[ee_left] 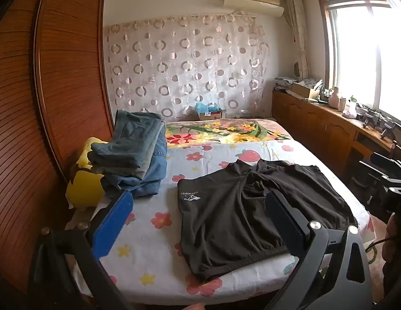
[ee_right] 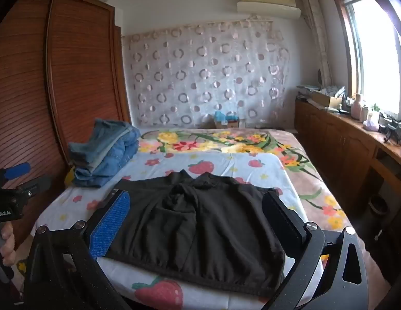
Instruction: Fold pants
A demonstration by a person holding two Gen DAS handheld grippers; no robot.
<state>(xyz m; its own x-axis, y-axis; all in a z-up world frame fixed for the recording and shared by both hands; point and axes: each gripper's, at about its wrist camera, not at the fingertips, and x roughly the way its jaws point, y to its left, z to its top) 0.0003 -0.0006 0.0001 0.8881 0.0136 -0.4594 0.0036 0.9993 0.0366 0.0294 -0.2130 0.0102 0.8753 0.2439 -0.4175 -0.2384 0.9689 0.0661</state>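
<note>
Wardrobe (ee_left: 58, 82) panels of reddish louvred wood fill the far left of both my views, and I place everything else from the black pants (ee_left: 252, 206) lying on the bed (ee_left: 148, 253). Left of the pants, against the wardrobe, I see a yellow soft toy (ee_left: 84, 186) and, just beside it, a stack of folded jeans (ee_left: 138, 155) resting on the flowered sheet, apart from the pants. My left gripper (ee_left: 200, 211) hangs above the near edge of the bed with its jaws spread wide and nothing between them touching; its blue pad (ee_left: 114, 224) sits left of the pants, the dark one over their right half. The pants lie spread flat near the foot of the bed, waistband toward me, a small white logo (ee_left: 191, 195) at their left edge. My right gripper (ee_right: 198, 222) likewise stands fully open, its two fingers framing the pants from above without pressing on them. Behind the pants a circle-patterned curtain (ee_right: 205, 77) covers the wall, and to their right a long wooden desk (ee_right: 342, 139) runs under the bright window (ee_right: 376, 51).
</note>
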